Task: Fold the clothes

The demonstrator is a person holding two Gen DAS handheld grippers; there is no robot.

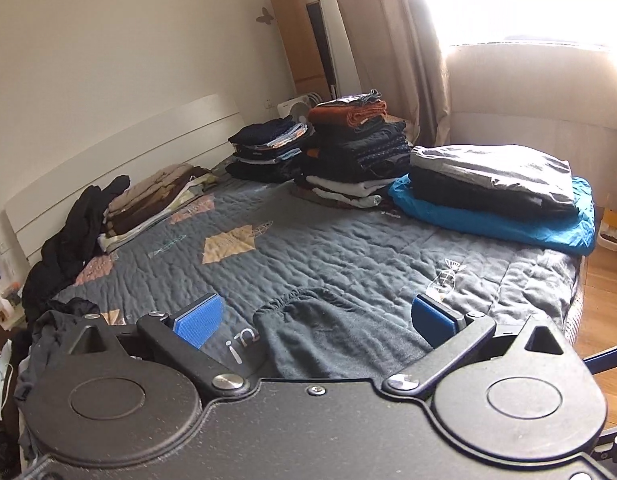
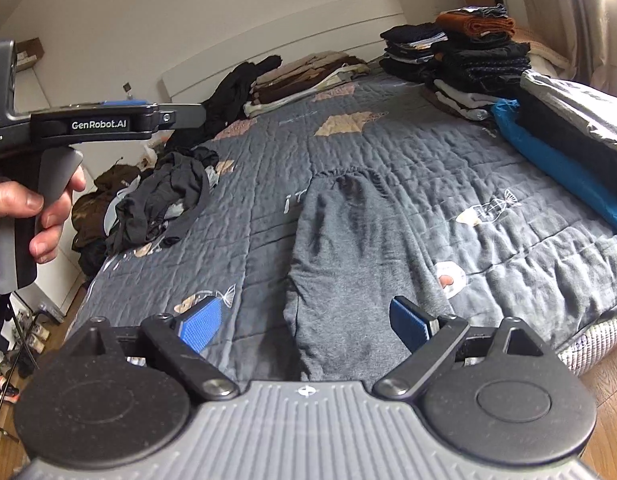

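— Two grippers, both mine, both up over the bed w/ nothing in them. Left gripper point(image 1: 322, 320): jaws wide apart, blue pads point(image 1: 198, 320) clear of cloth. Right gripper point(image 2: 304, 322): same, jaws spread, empty.

— Where's the garment?

— Grey pants point(image 2: 348, 264) lie flat on the quilt point(image 2: 428, 152), approx. mid-bed on the near side, elastic waistband point(image 2: 348, 172) at the far end, legs running back toward me under the right gripper. From the left wrist view only the waistband end shows, between the pads but below them, not touching.

— Room to work?

— Plenty in the middle: bare quilt all round the pants, esp. beyond the waistband. Edges are crowded. Far side by the headboard point(image 1: 120, 148): tan/brown folded stack point(image 1: 156, 196), black heap point(image 1: 80, 232) beside it. Far right corner: two tall folded stacks point(image 1: 348, 148), then a grey-and-black pile on a blue sheet point(image 1: 500, 216) right at the bed's right edge. Left edge: crumpled black garment point(image 2: 168, 200), part hanging near the drop-off.

— Your other hand?

— My left hand point(image 2: 32, 216) on its grip, seen from the right wrist cam, off the bed's left side. Near-right bed corner point(image 2: 588, 340) is bare, wood floor point(image 2: 612, 412) past it.
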